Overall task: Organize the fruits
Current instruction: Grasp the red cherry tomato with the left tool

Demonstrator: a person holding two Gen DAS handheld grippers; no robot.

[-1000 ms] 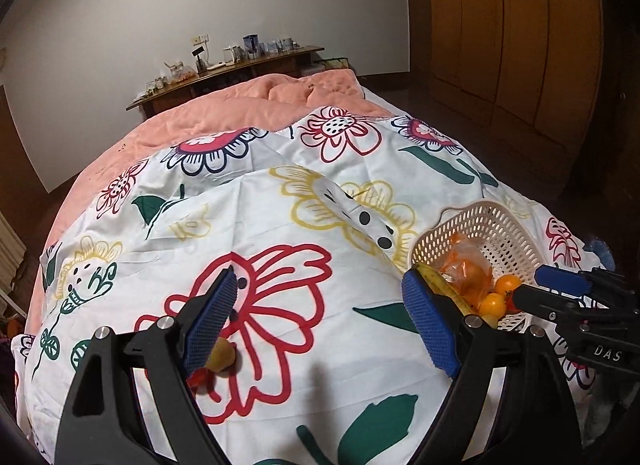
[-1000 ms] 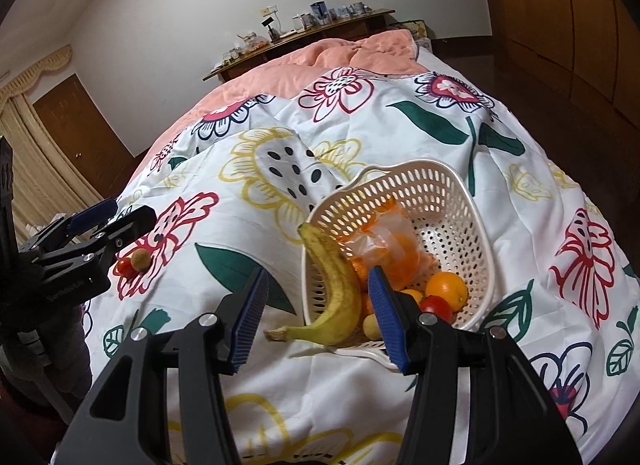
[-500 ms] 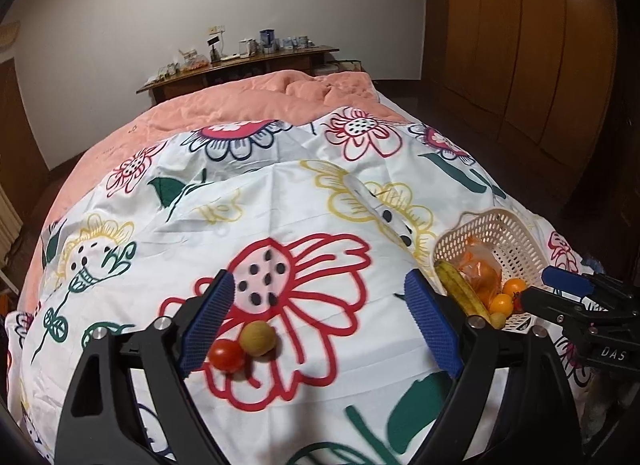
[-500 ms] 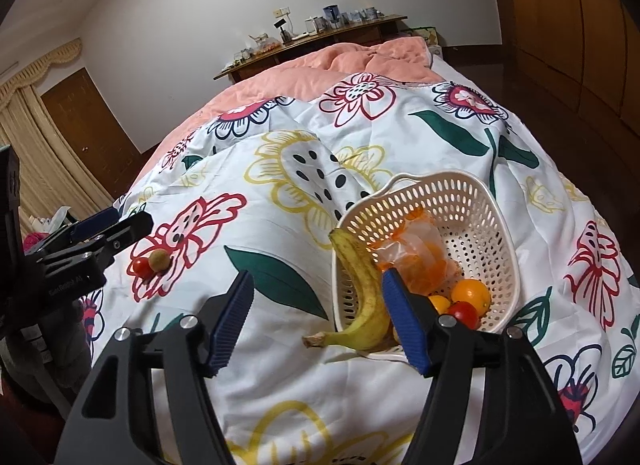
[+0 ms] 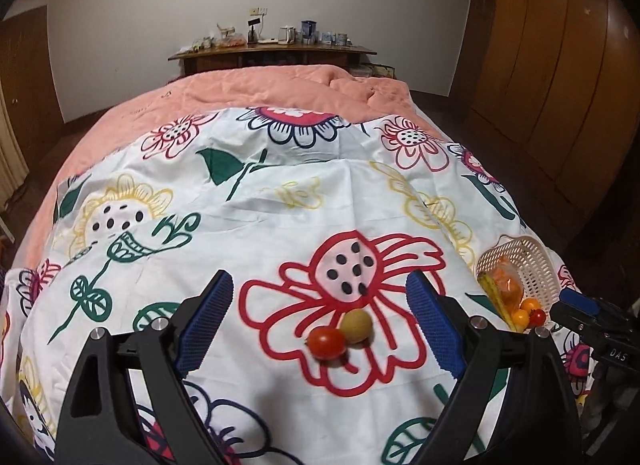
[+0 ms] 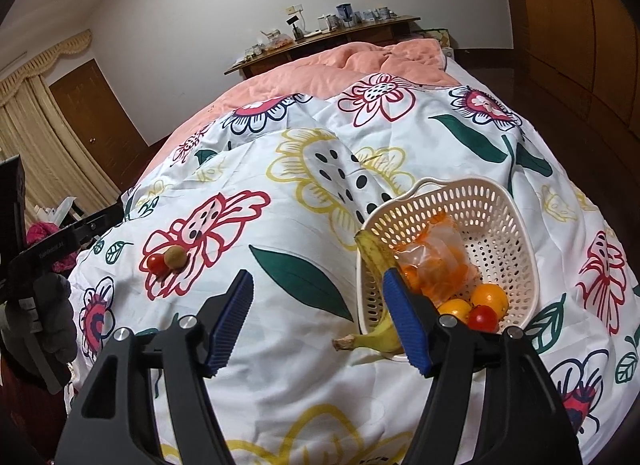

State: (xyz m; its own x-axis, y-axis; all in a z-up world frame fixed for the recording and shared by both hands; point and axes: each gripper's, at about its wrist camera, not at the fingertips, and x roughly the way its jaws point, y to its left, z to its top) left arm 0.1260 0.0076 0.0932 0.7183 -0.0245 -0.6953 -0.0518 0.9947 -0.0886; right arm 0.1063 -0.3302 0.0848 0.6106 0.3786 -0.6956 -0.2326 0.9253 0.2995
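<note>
Swung over, left hand-held gripper (image 5: pixel 320 315) now frames tomato (image 5: pixel 327 341).

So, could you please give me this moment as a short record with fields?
surface: bedspread
loose fruit: tomato touching a brownish fruit
basket: banana over the rim, bag, oranges, second tomato
left gripper: jaws open, empty, around the loose fruit
right gripper: jaws open, empty, by the basket

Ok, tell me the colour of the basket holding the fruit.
Cream white, with small holes all over; the basket shows best in the right wrist view.
</note>
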